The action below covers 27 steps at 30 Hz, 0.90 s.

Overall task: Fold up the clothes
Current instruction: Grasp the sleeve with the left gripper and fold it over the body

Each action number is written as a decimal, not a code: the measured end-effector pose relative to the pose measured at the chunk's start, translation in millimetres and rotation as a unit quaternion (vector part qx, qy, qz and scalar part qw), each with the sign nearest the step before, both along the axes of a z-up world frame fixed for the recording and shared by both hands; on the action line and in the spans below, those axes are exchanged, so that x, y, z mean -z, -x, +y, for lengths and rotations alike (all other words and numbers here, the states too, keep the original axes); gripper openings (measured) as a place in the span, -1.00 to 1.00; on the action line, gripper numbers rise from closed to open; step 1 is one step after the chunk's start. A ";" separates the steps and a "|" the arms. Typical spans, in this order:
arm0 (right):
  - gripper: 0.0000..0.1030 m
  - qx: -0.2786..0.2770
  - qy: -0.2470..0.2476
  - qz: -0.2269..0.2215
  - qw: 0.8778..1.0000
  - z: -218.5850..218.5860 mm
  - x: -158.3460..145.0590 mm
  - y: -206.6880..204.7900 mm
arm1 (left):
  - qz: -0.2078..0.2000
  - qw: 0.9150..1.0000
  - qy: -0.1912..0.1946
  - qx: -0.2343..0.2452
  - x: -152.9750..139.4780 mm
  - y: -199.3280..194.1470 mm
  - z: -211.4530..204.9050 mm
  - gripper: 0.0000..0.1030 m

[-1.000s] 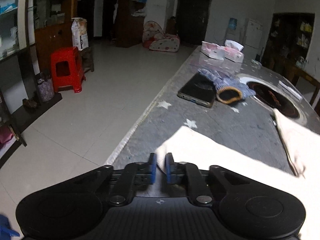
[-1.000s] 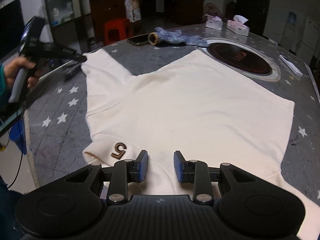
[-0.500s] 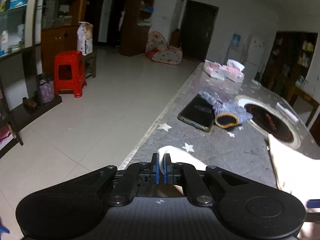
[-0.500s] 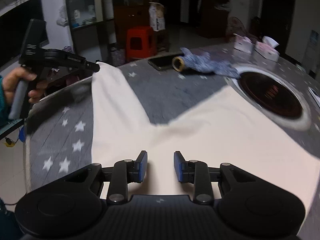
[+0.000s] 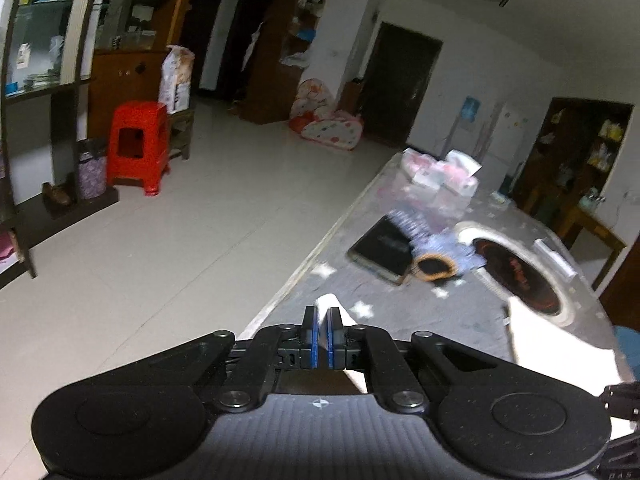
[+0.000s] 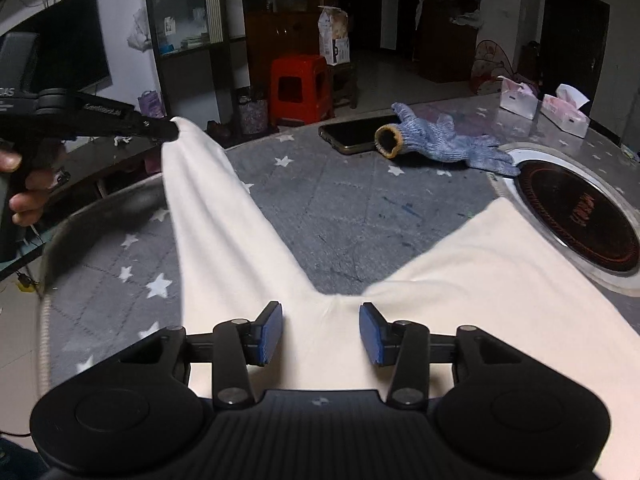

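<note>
My table (image 6: 344, 216) wears a grey cover dotted with white stars. Spread across it lies the cream garment (image 6: 460, 280), one corner lifted off the surface. Further back, a dark phone (image 6: 352, 136) lies flat, with a blue knitted glove (image 6: 440, 144) touching its right end. A round dark hob (image 6: 576, 216) sits set into the table, its rim just beside the cloth. Two tissue packs (image 6: 544, 106) rest at the far end.

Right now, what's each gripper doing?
Left gripper: shut on the cream shirt's corner, lifted.
Right gripper: open, jaws just widened, over the shirt.
</note>
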State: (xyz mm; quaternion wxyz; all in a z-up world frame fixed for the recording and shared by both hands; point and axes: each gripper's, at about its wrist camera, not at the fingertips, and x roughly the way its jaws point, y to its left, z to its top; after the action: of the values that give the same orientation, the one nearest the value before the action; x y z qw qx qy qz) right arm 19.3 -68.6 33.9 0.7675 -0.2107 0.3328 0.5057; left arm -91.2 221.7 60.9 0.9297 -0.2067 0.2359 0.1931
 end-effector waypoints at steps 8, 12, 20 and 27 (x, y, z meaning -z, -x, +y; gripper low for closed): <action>-0.20 0.030 0.051 0.008 0.998 -65.8 -1.9 31.3 | -0.068 0.994 0.002 0.086 -42.3 -7.6 -43.0 -0.91; -0.20 0.030 0.054 0.016 0.998 -89.5 2.3 57.0 | -0.092 0.984 0.001 0.149 -59.8 -16.7 -83.0 -0.91; -0.20 0.055 0.022 0.020 0.998 -103.3 3.7 73.0 | -0.124 0.946 0.030 0.299 -76.0 -45.3 -177.9 -0.91; -0.20 0.076 -0.002 0.017 0.997 -121.4 -5.7 74.2 | -0.057 0.903 0.052 0.423 -38.3 -74.0 -257.4 -0.85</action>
State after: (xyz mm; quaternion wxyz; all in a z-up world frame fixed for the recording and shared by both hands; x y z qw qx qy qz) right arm -54.9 -189.9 39.6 0.7982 -0.1746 0.3598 0.4505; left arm -17.2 -35.7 99.2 0.9237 -0.1462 0.2574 -0.2430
